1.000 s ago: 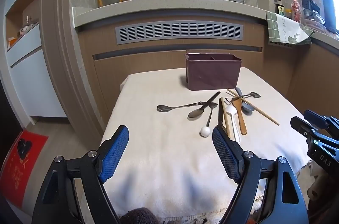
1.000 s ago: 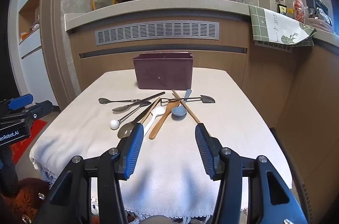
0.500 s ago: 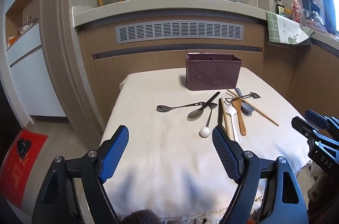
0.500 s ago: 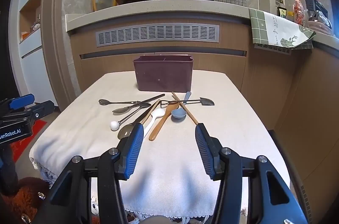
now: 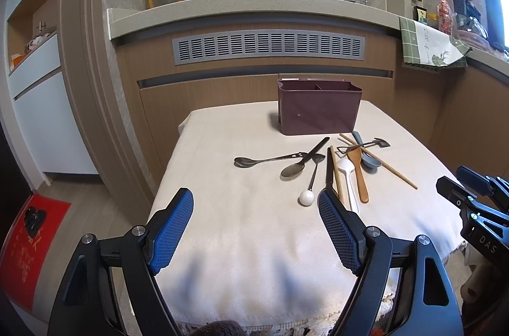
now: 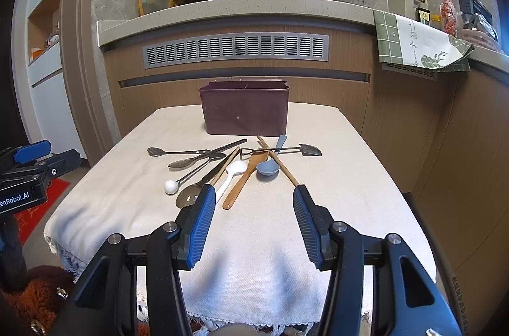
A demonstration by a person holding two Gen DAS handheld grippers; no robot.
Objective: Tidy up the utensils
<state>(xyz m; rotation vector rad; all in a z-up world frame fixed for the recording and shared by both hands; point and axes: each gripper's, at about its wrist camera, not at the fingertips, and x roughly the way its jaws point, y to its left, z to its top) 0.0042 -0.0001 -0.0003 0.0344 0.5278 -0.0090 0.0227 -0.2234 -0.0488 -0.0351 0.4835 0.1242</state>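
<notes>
Hovering over the near edge of the cloth-covered table (image 6: pixel 334 145), the right gripper (image 6: pixel 251 209) is standing wide open and gripping nothing. The left gripper (image 5: pixel 254 209) is likewise gaping wide and carrying nothing, at the lower centre of its view. The utensils (image 6: pixel 235 164) are lying in a loose, crossing heap at mid-frame, just in front of the maroon utensil caddy (image 6: pixel 245 110), which is sitting at the table's far end.
</notes>
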